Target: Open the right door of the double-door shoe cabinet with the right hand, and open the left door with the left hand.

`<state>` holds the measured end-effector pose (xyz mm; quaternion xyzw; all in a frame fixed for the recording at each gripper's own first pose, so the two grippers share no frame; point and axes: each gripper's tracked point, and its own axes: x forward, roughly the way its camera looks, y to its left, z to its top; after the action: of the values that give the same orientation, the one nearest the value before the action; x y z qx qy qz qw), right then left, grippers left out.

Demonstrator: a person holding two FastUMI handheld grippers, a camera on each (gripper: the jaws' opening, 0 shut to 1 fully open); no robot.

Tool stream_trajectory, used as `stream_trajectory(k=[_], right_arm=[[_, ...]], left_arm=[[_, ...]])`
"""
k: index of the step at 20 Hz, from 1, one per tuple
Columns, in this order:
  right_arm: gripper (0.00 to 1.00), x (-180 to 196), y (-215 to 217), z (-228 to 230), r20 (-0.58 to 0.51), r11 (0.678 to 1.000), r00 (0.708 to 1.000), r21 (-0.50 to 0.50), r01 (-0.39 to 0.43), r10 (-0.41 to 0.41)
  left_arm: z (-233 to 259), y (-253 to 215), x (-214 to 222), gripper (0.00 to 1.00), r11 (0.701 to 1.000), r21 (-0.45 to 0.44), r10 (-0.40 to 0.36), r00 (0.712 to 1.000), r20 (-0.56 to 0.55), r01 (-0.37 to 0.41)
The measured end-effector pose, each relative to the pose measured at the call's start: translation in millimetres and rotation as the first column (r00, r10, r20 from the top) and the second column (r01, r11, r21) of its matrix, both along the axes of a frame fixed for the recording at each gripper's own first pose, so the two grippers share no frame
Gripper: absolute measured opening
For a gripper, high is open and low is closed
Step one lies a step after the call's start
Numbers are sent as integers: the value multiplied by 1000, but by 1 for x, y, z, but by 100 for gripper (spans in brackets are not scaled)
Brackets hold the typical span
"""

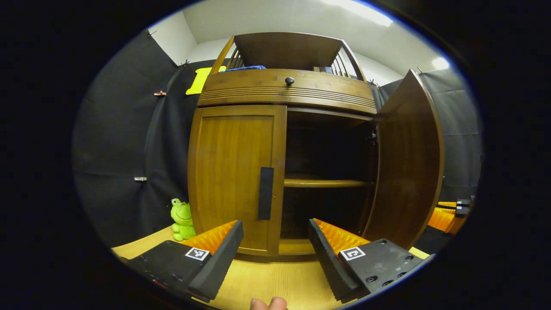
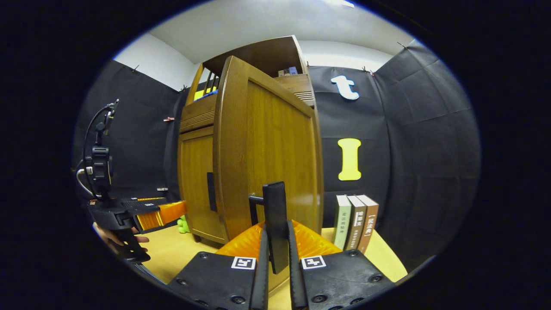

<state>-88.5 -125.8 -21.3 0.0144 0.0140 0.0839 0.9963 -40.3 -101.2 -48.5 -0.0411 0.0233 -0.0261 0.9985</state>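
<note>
Both tongs, left (image 1: 275, 254) and right (image 2: 275, 275), have dark screwed bodies, each half bearing a square black-and-white marker, with ribbed inner faces and a looping cable above the left one.

Black cloth (image 2: 413, 142) hangs as the booth's wall on every side, pinned along its top edge with small clips. Above it runs a white wall (image 1: 172, 41) and a pale ceiling (image 2: 241, 26) with bright light panels (image 1: 361, 10). Underfoot is a light wooden tabletop (image 1: 275, 280). Far left of the left tool's view, a green plush frog (image 1: 182, 219) sits against the cloth. To the right in the right tool's view, three books (image 2: 355, 221) stand upright, side by side.
</note>
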Motion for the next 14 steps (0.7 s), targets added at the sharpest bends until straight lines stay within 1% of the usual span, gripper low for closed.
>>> stream_trajectory(k=[3, 4, 6, 7, 9, 11, 12, 14], right_arm=[[19, -3, -32, 1, 7, 996, 997, -47, 82, -81], [18, -3, -41, 3, 9, 993, 994, -56, 105, -105], [10, -6, -53, 10, 18, 993, 993, -34, 117, -116], [19, -7, -59, 12, 21, 992, 992, -25, 125, -125], [18, -11, -76, 17, 32, 988, 988, -29, 153, -152], [19, -14, -91, 22, 45, 982, 981, -30, 188, -186], [18, -15, -94, 22, 41, 982, 981, -26, 189, -188], [18, -16, -96, 21, 38, 981, 981, -17, 192, -191]], left_arm=[[-4, -11, 5, 94, 1000, 6, -24, 1000, -1, 24], [-3, -15, 7, 94, 999, 7, -35, 999, 2, 35], [-4, -18, 9, 94, 998, 5, -55, 998, 7, 55], [-5, -18, 11, 94, 998, 7, -57, 998, 7, 57], [-5, -12, 14, 95, 999, 13, -43, 999, 5, 42], [-5, -8, 19, 93, 1000, 4, -31, 1000, 2, 31], [-3, -7, 22, 94, 1000, -4, -31, 1000, 2, 31], [1, -5, 27, 93, 999, -10, -31, 999, 12, 31]])
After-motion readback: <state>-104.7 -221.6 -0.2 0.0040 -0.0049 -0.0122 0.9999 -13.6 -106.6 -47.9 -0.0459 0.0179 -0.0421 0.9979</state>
